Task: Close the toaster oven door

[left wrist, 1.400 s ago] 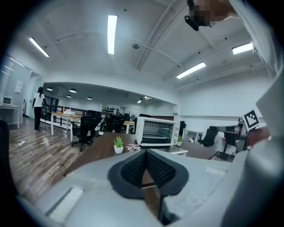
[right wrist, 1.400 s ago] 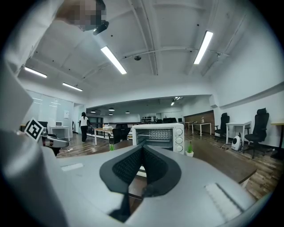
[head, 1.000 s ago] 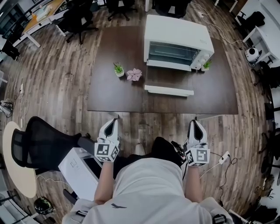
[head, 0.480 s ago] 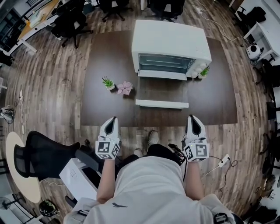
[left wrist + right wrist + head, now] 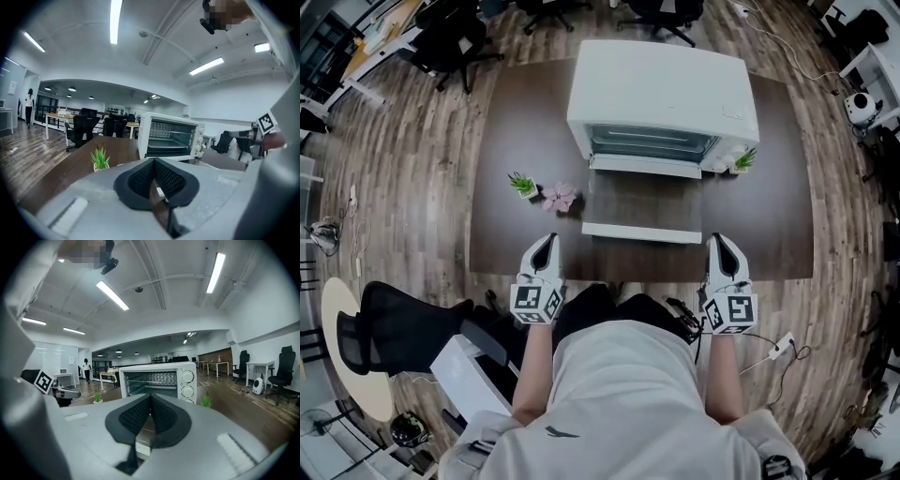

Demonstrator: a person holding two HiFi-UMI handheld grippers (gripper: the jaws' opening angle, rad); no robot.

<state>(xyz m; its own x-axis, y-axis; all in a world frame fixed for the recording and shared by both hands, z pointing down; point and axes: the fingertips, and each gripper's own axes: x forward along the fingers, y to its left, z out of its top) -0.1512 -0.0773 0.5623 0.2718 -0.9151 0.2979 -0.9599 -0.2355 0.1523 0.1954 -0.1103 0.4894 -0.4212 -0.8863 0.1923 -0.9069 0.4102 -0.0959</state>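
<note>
White toaster oven [image 5: 661,94] sits upper centre, door [image 5: 643,199] dropped flat. Left gripper [image 5: 547,242] and right gripper [image 5: 718,242] pressed together, empty, flanking door's front edge; likely staged for push-up.

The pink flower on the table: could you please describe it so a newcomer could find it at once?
On the dark brown table, look left of the open white toaster oven. Two small ornaments sit there side by side. The pink flower is the one nearer the oven, and its neighbour is a green potted plant.
</note>
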